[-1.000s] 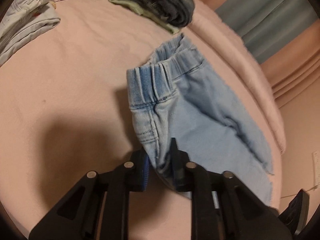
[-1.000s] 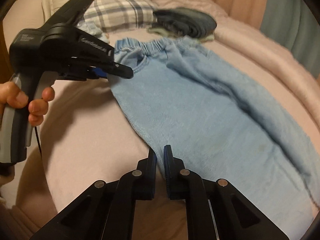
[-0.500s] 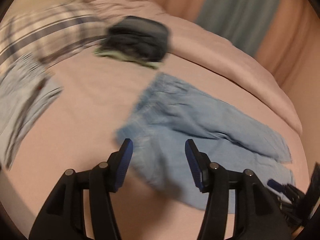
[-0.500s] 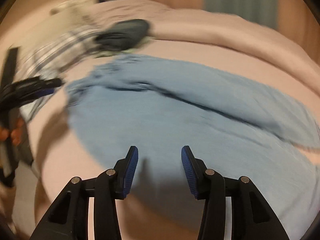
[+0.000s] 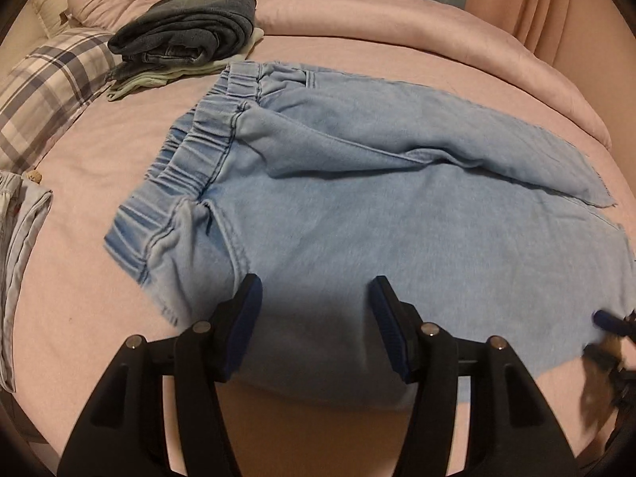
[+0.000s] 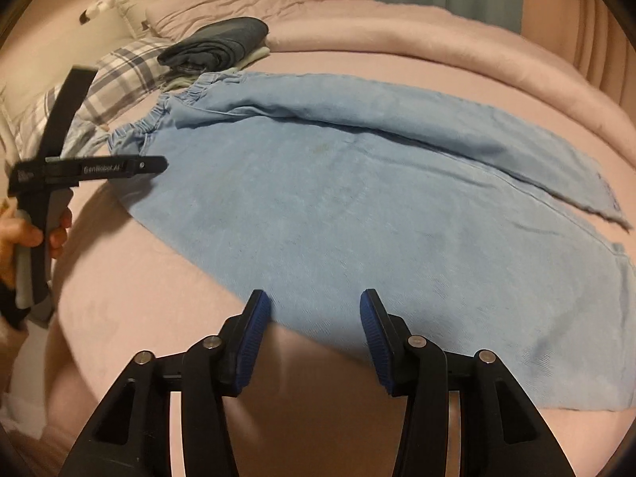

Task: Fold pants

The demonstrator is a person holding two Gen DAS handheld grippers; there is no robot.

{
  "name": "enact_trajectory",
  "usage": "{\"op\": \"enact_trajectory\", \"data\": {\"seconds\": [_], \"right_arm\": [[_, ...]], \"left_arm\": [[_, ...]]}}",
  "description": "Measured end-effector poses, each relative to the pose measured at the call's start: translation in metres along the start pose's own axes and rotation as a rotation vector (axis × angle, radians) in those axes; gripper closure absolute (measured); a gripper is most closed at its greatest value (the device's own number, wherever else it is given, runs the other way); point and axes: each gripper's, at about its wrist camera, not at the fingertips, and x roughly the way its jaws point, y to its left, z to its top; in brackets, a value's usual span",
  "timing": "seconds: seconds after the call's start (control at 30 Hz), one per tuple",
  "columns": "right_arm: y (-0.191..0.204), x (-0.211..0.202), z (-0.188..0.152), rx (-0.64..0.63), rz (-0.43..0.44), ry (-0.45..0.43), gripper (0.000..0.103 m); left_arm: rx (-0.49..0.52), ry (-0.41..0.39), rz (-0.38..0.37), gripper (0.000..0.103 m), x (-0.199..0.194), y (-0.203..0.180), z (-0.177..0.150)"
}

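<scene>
Above the pants [image 5: 397, 214] on the bed [image 5: 91, 302], the left gripper [image 5: 314, 298] hovers, fingers apart. Right gripper [image 6: 314, 314] likewise gapes, empty.

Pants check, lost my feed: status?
Left gripper open, right gripper open. Pants flat on bed, folded lengthwise, unheld. Nothing in the way.

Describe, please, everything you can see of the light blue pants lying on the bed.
The light blue pants look like soft, faded denim with a gathered elastic waistband and raw, frayed leg hems. They lie flat on the pink bedsheet, waistband toward the pillows, one leg folded over the other with its hem falling short of the lower one's. Both the left gripper and the right gripper are open at the near edge, gripping nothing.
</scene>
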Motion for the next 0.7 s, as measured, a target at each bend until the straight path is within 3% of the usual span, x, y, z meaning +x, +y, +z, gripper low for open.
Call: {"op": "enact_trajectory", "data": {"seconds": [0.1, 0.2, 0.23, 0.3, 0.37, 0.6, 0.7], "right_arm": [[-0.034, -0.02, 0.0, 0.092, -0.069, -0.069, 0.055], [-0.084, -0.034, 0.001, 0.217, -0.242, -0.117, 0.055], [-0.097, -0.034, -0.001, 0.238, -0.281, -0.114, 0.055], [-0.124, -0.02, -0.01, 0.282, -0.36, -0.02, 0.055], [-0.132, -0.02, -0.019, 0.304, -0.348, -0.034, 0.055], [-0.125, -0.033, -0.026, 0.326, -0.446, 0.0, 0.055], [-0.12, -0.041, -0.023, 0.342, -0.412, -0.052, 0.055]], "left_arm": [[-0.004, 0.002, -0.006, 0.046, -0.003, 0.002, -0.004], [0.003, 0.008, 0.007, 0.046, -0.004, -0.001, -0.006], [0.003, 0.014, 0.01, 0.046, -0.003, -0.001, -0.004], [0.001, 0.028, 0.008, 0.046, -0.002, 0.0, -0.003], [-0.008, 0.041, -0.006, 0.046, -0.002, 0.003, -0.002], [-0.051, 0.084, -0.001, 0.047, -0.008, 0.006, 0.004], [-0.053, 0.051, 0.027, 0.037, -0.018, -0.002, 0.005]]}}
